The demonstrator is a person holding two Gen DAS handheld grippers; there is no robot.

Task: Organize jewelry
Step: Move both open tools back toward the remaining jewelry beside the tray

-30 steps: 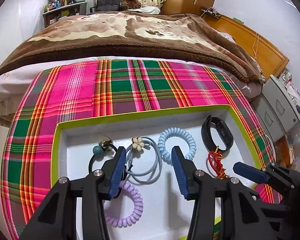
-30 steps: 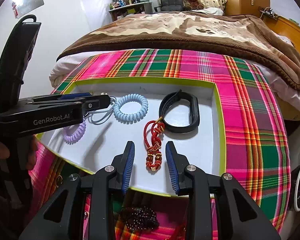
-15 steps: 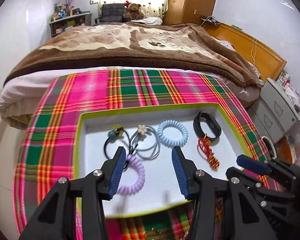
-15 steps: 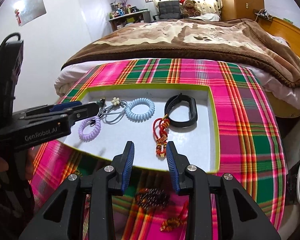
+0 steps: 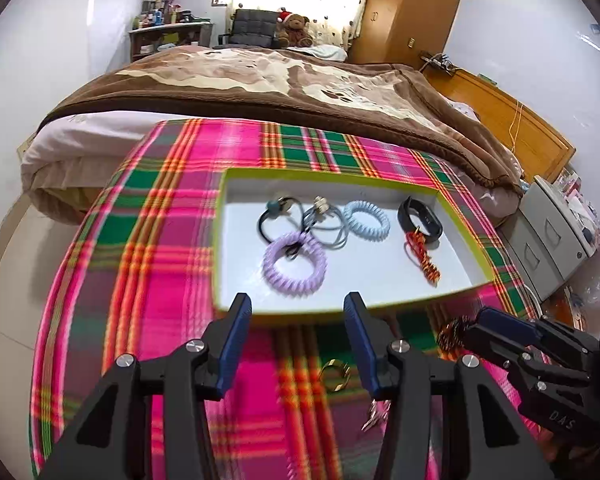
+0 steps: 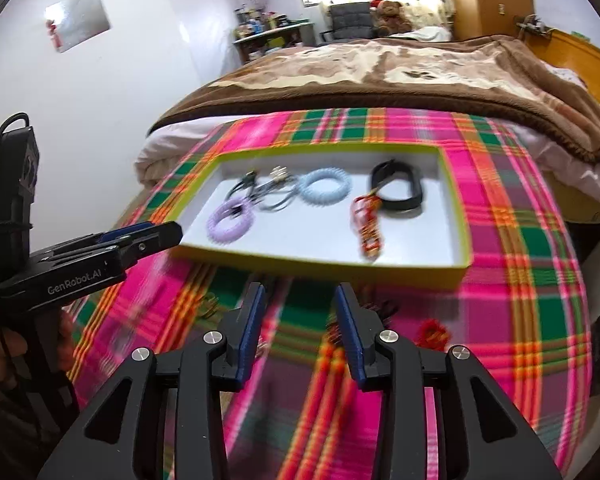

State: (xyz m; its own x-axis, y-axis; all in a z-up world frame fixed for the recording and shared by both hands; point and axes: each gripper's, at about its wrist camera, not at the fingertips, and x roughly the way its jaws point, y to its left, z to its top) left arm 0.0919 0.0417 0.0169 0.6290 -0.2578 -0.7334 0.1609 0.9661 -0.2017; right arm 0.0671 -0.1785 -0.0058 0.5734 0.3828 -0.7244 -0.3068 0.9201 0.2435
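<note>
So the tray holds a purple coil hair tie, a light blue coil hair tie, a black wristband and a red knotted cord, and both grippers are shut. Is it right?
Almost. The grippers are not shut: the left gripper and the right gripper both have their jaws apart and hold nothing, as each wrist view shows. The rest stands: the tray holds the purple coil hair tie, the light blue one, the black wristband and the red knotted cord.
</note>
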